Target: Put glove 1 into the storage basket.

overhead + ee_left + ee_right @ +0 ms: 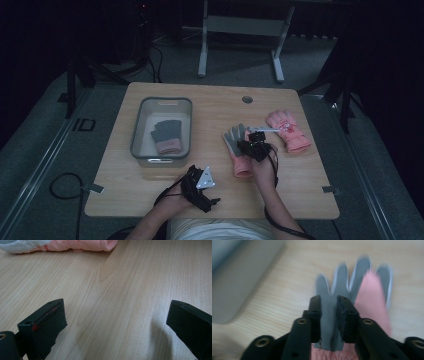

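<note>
The right tongs (pixel 251 136) sit over the near glove (pixel 238 150), a pink one with grey palm and fingers lying flat on the wooden surface (pixel 210 197), just right of the middle. In the right gripper view the jaws stand close together with a grey fold of this glove (pixel 329 322) between them; the picture is blurred, so the pads seem to pinch the fabric rather than merely flank it. The glove's fingers point away from the person, its pink cuff toward them.

A second glove (pixel 289 131), pink side up, lies just beyond and to the right, close to the first.

The left tongs (pixel 202 187) rest low near the front edge of the surface, spread wide with nothing between them; the left gripper view shows bare wood between the two jaws and a pink glove (pixel 82 245) farther off.

A grey bin (pixel 161 131) stands on the left half of the surface, with a small grey and pink glove (pixel 166 137) inside it.
</note>
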Demonstrator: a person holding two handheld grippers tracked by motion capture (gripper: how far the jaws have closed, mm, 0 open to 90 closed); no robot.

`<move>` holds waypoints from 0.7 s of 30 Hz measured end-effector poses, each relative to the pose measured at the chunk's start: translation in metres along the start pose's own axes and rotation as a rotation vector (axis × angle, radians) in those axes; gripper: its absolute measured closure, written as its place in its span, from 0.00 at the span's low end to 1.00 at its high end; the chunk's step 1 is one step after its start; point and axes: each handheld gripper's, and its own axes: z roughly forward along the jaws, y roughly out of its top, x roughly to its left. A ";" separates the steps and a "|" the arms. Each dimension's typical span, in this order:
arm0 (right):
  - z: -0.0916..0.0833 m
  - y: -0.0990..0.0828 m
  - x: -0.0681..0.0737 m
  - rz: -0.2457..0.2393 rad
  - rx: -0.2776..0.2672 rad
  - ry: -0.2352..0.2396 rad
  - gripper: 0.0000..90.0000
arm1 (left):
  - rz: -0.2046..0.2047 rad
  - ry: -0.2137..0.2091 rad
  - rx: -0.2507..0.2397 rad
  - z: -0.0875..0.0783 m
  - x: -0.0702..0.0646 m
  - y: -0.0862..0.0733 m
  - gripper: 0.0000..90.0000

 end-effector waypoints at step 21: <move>-0.065 0.034 -0.153 -0.275 -0.093 -0.145 0.70 | 0.003 -0.007 -0.001 -0.001 -0.001 0.000 0.02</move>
